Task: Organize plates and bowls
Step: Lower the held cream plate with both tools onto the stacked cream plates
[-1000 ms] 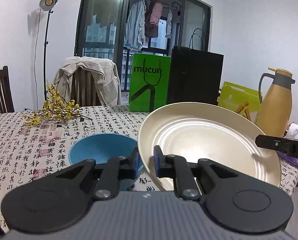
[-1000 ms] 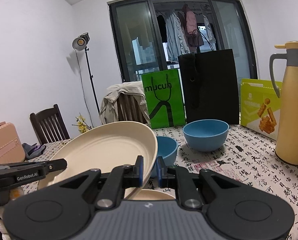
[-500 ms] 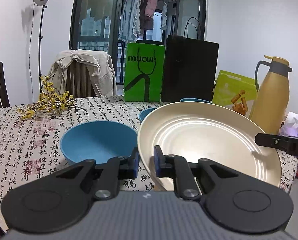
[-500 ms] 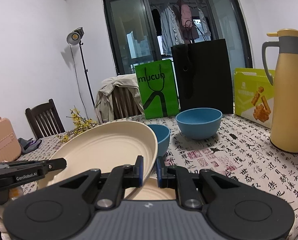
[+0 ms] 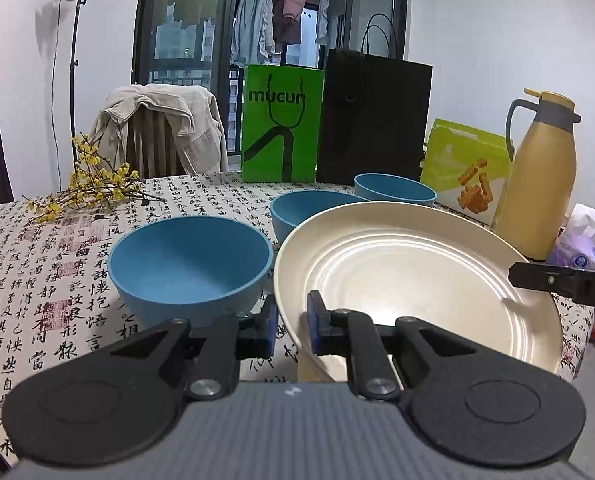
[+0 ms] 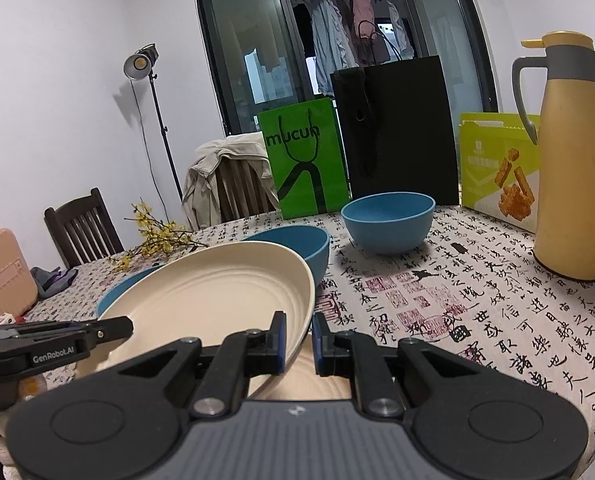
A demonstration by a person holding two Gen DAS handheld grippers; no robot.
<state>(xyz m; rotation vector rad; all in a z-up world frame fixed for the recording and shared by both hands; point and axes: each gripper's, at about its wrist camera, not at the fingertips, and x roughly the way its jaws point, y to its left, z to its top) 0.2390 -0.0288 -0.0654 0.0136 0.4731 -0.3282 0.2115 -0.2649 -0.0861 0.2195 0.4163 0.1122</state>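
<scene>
A cream plate (image 5: 409, 280) hangs tilted just above the table, held at opposite rims. My left gripper (image 5: 291, 322) is shut on its left rim, and my right gripper (image 6: 297, 338) is shut on its right rim (image 6: 217, 292). Under it lies a second cream plate (image 6: 321, 376), mostly hidden. Three blue bowls stand on the tablecloth: a near one (image 5: 189, 264), a middle one (image 5: 309, 208) and a far one (image 5: 393, 190). The right wrist view shows the far bowl (image 6: 389, 216) and the middle bowl (image 6: 293, 244) behind the plate.
A gold thermos (image 5: 537, 184) and a yellow-green snack box (image 5: 465, 168) stand at the right. Green (image 5: 281, 124) and black (image 5: 373, 120) paper bags stand at the back edge. Yellow flower sprigs (image 5: 93, 188) lie at the left. Chairs surround the table.
Both grippers have sunk with the plate toward the table. The two farther bowls have come into the left wrist view behind the plate.
</scene>
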